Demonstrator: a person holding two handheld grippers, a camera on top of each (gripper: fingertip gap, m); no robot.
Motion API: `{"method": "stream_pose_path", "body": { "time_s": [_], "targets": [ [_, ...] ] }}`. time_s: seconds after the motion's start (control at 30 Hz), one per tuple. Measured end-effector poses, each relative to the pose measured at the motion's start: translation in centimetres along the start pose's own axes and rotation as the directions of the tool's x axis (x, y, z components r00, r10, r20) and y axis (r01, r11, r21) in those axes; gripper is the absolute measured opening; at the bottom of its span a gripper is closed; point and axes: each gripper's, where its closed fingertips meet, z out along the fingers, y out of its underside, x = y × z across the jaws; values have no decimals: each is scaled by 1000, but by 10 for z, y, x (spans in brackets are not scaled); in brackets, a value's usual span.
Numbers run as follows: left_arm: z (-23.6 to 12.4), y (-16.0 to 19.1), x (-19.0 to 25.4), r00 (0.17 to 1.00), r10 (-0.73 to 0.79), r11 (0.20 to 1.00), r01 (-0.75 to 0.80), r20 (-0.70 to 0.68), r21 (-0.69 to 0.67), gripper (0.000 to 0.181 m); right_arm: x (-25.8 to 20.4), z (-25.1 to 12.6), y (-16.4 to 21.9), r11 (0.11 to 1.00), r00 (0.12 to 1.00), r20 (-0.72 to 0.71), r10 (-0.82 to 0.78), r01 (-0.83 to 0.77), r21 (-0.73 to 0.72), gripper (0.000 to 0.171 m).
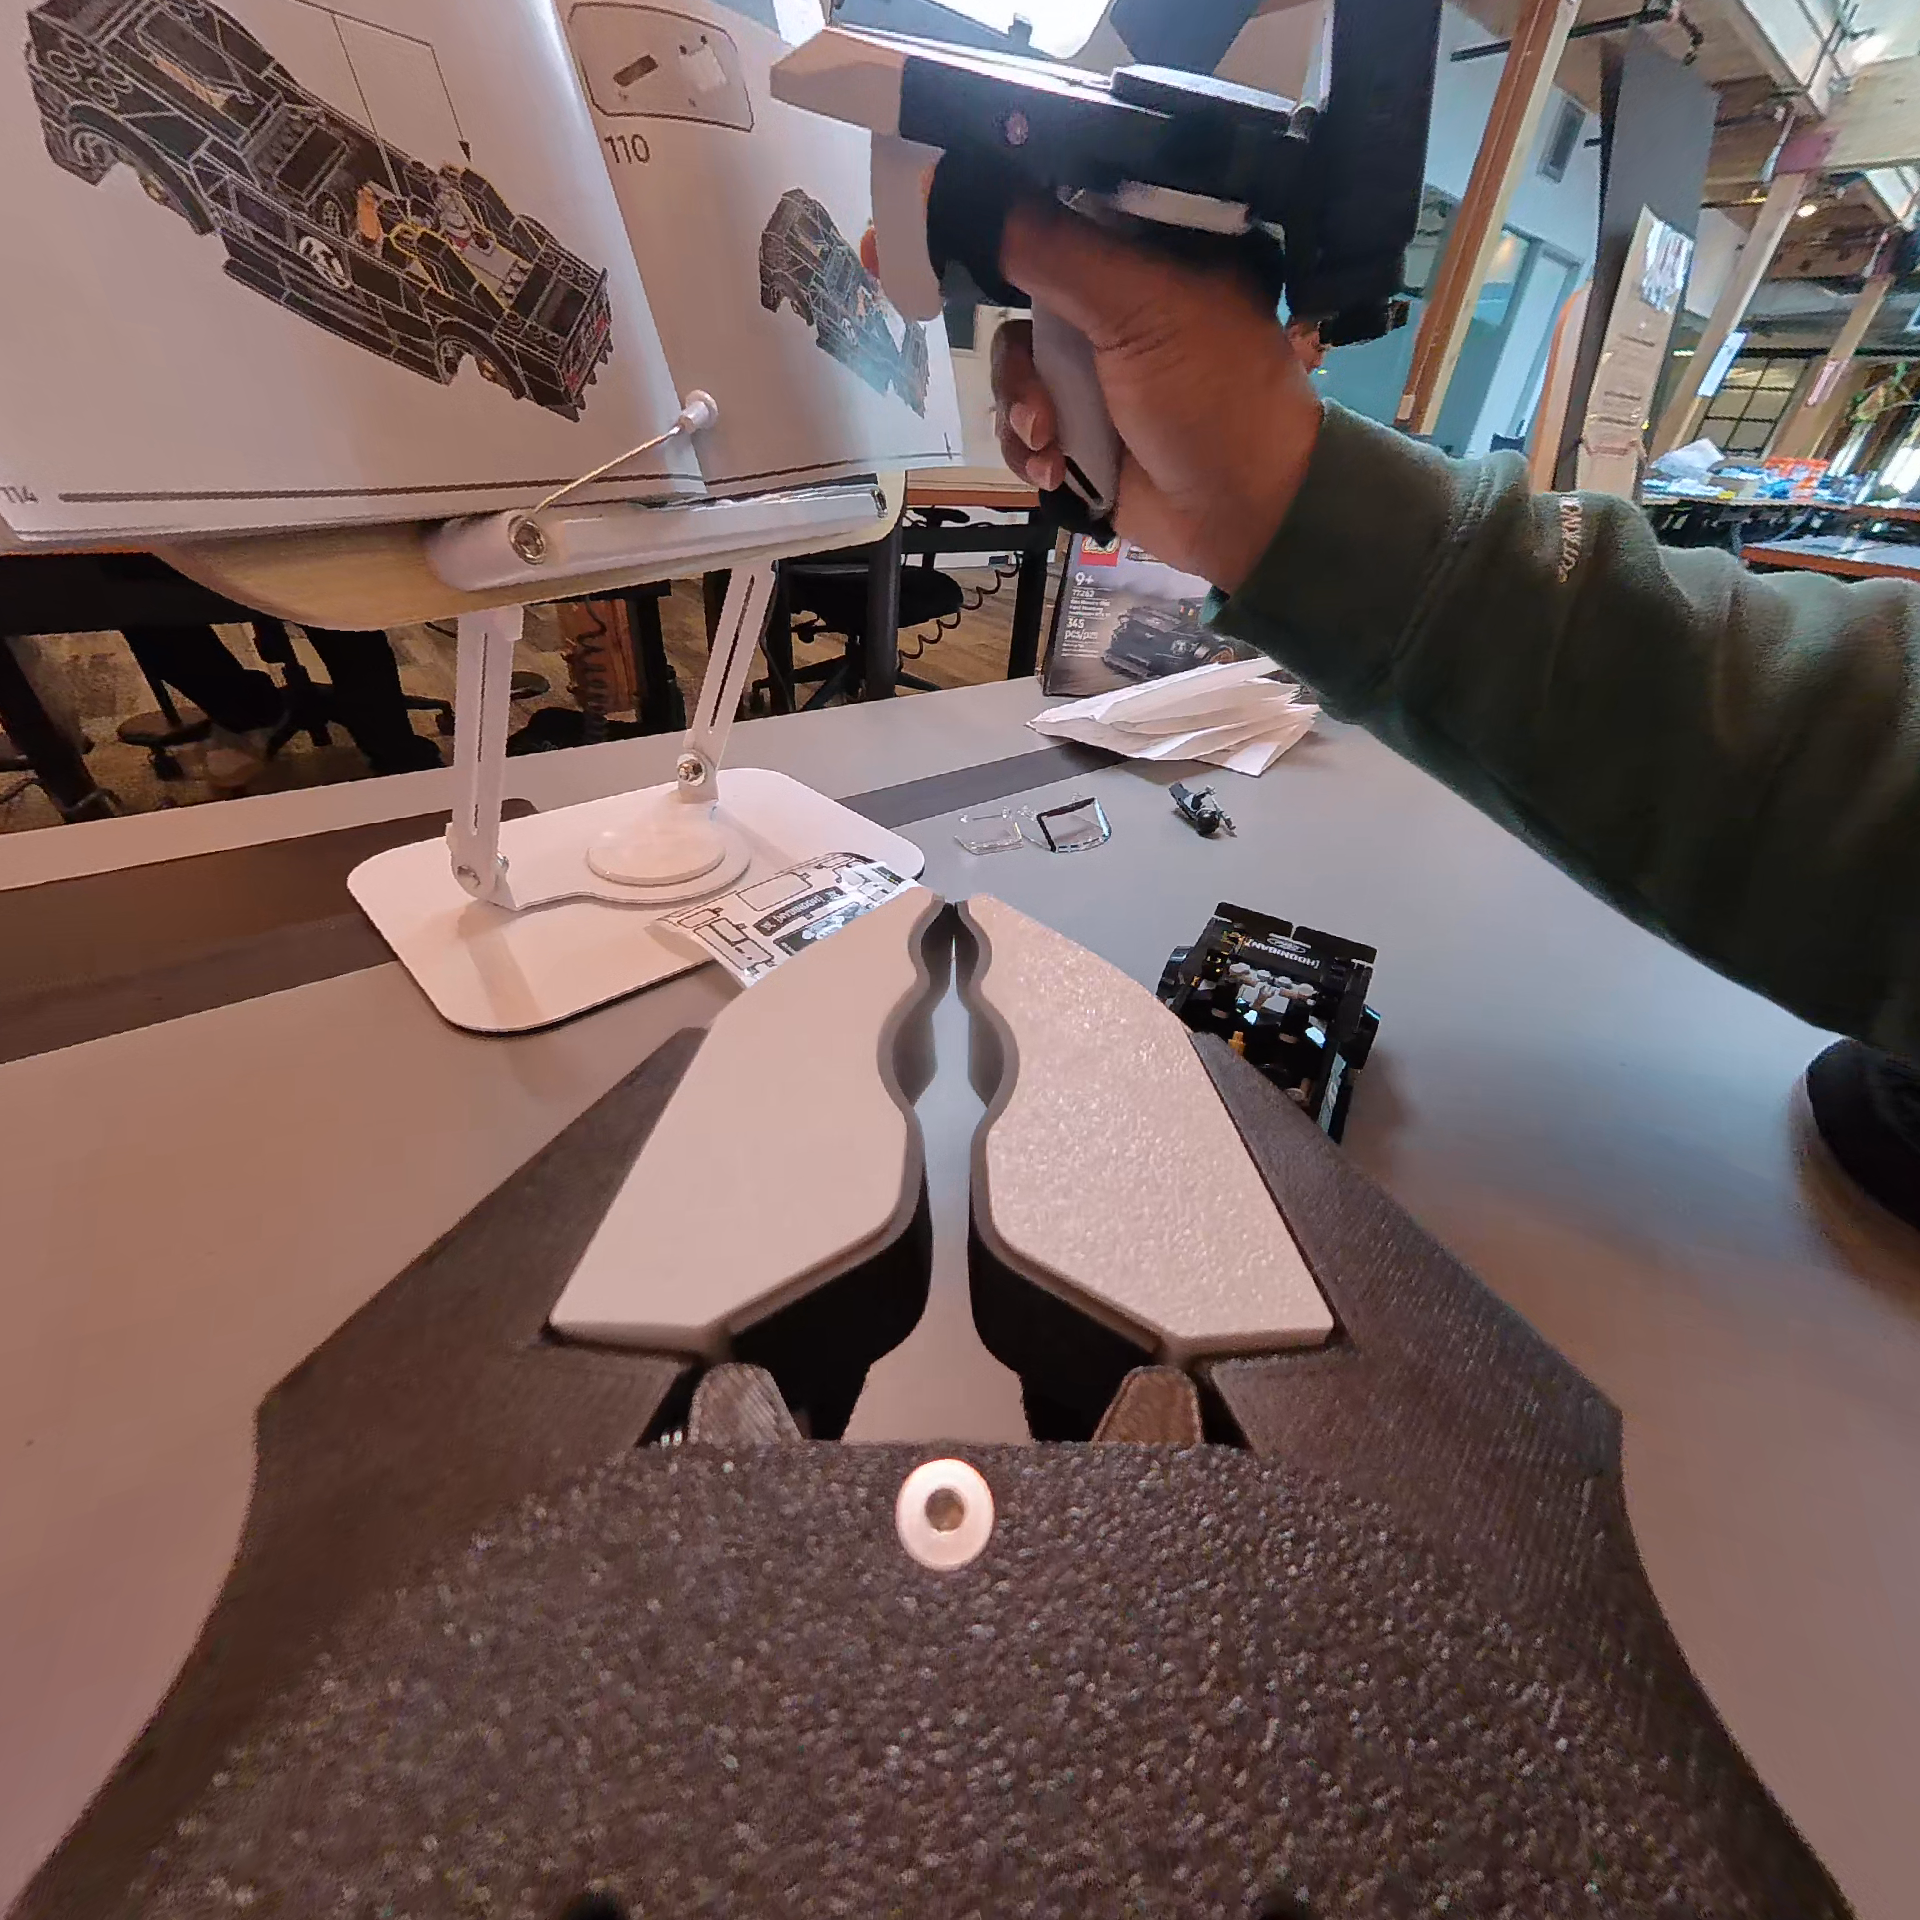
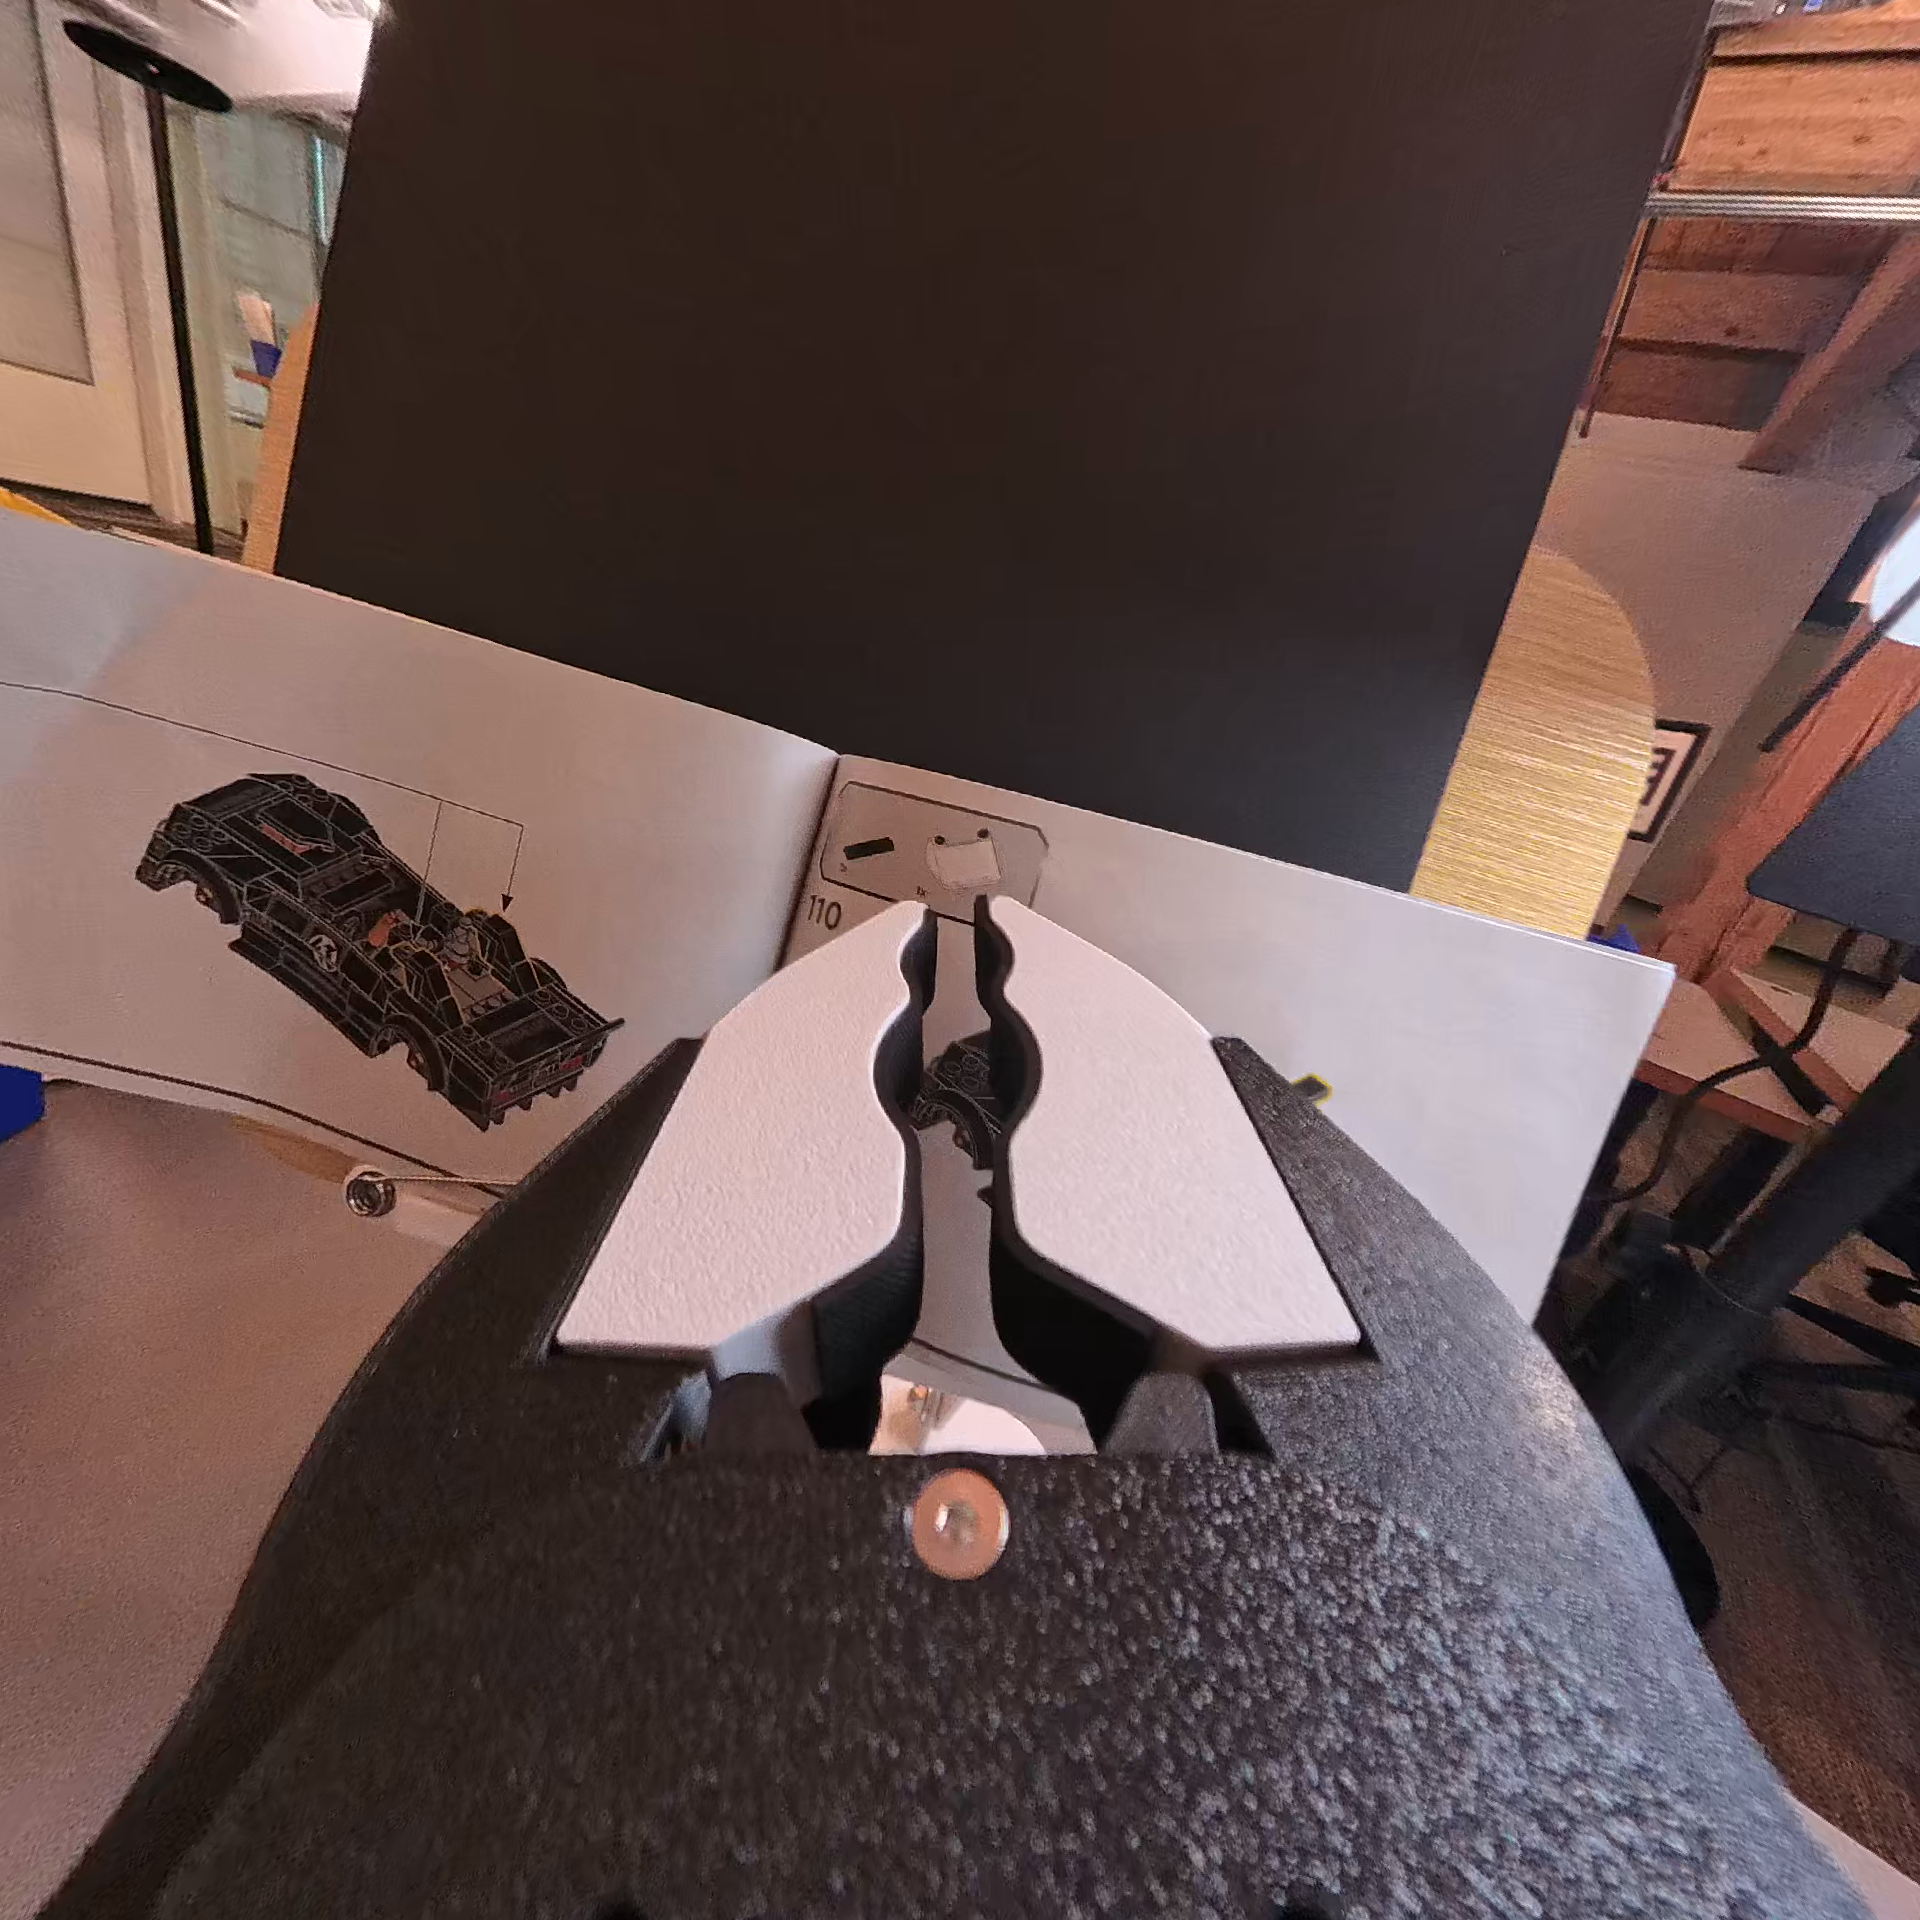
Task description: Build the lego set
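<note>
The black lego car (image 1: 1273, 997) stands on the grey table, just right of my left gripper's tips. My left gripper (image 1: 954, 912) hovers low over the table, its white fingers closed together with nothing between them. The instruction booklet (image 1: 208, 395) lies open on a white stand (image 1: 582, 935). A hand in a green sleeve holds my right gripper (image 1: 902, 223) up against the booklet's right page. In the right wrist view that gripper (image 2: 954, 914) points at the right page (image 2: 1299, 987), fingers closed to a thin slit, holding nothing that I can see.
Two clear windscreen pieces (image 1: 1039, 826) and a small black part (image 1: 1200, 808) lie behind the car. A sticker sheet (image 1: 790, 914) lies by the stand's base. White paper bags (image 1: 1184, 712) and the set's box (image 1: 1122, 623) sit at the far edge. My right fingertips sit around 25 centimetres from my left ones.
</note>
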Motion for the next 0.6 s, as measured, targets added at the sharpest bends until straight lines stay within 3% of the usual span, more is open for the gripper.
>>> {"method": "stream_pose_path", "body": {
  "time_s": [0.6],
  "targets": [
    [0,0,1,1000,25,1000,-25,3,-2,0,8,-17,6,999,999,-1,-35,35,-30,8]
  ]
}}
